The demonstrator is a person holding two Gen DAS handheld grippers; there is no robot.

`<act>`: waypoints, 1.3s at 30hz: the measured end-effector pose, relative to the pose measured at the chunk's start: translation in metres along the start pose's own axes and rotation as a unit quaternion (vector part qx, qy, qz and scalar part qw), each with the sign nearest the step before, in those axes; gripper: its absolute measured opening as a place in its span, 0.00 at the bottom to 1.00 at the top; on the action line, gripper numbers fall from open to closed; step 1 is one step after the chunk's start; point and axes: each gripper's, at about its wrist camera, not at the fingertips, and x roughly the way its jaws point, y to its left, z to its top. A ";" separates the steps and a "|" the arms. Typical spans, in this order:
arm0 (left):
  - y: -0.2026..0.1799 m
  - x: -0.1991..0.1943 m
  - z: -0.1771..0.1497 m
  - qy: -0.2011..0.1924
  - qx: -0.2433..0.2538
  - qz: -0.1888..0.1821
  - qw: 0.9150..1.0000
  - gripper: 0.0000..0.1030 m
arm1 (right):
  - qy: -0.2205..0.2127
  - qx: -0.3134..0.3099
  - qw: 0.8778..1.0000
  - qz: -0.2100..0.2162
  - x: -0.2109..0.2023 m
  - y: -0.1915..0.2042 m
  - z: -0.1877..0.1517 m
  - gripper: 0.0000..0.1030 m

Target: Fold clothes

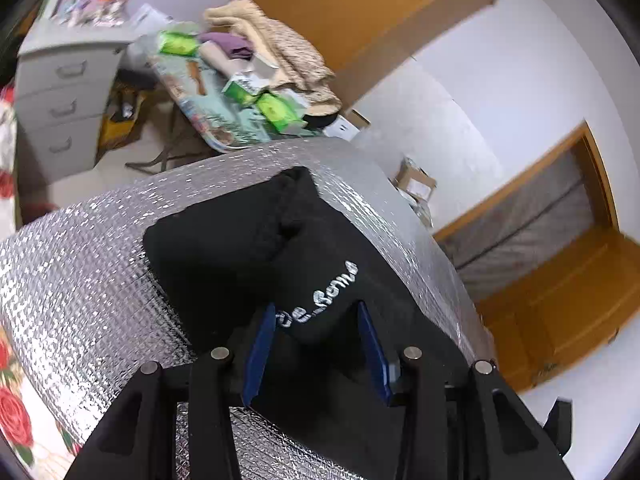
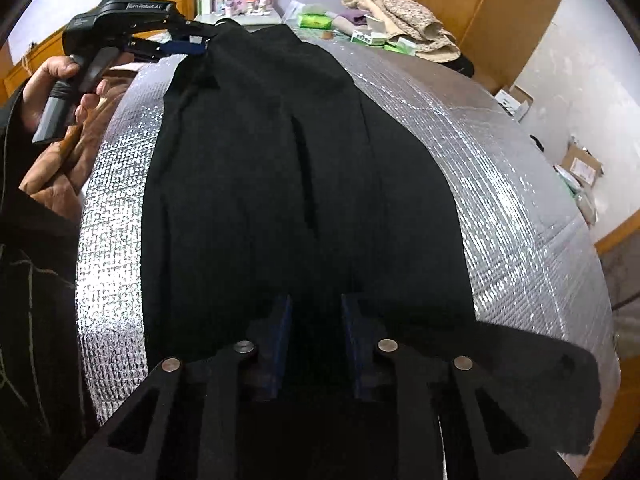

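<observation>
Up close at the bottom of the right wrist view, right tongs [image 2: 316, 344] hold the near edge of the black garment [image 2: 304, 184] between 2 blue pads. Garment lies stretched lengthwise up the frame centre on the silver foil-covered counter [image 2: 500, 200]. At the upper left, left tongs [image 2: 196, 42], held by a hand [image 2: 60, 84], pinch the garment's far corner. In the left wrist view, left tongs [image 1: 316, 344] grip a black fold with white lettering [image 1: 320, 300]. Farther back, a cluttered table [image 1: 208, 112] and grey drawers [image 1: 60, 92] in the upper left.
</observation>
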 end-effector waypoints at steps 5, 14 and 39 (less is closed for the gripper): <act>0.004 0.002 0.007 -0.011 -0.031 -0.017 0.999 0.43 | -0.010 0.010 1.000 -0.004 0.000 0.003 -0.006 0.22; 0.014 0.029 0.013 0.031 -0.074 -0.035 0.996 0.24 | -0.032 0.026 0.999 -0.008 -0.004 0.007 -0.015 0.05; 0.041 0.008 0.035 0.029 -0.004 -0.085 0.996 0.11 | -0.127 0.030 0.991 -0.003 -0.040 0.050 -0.001 0.21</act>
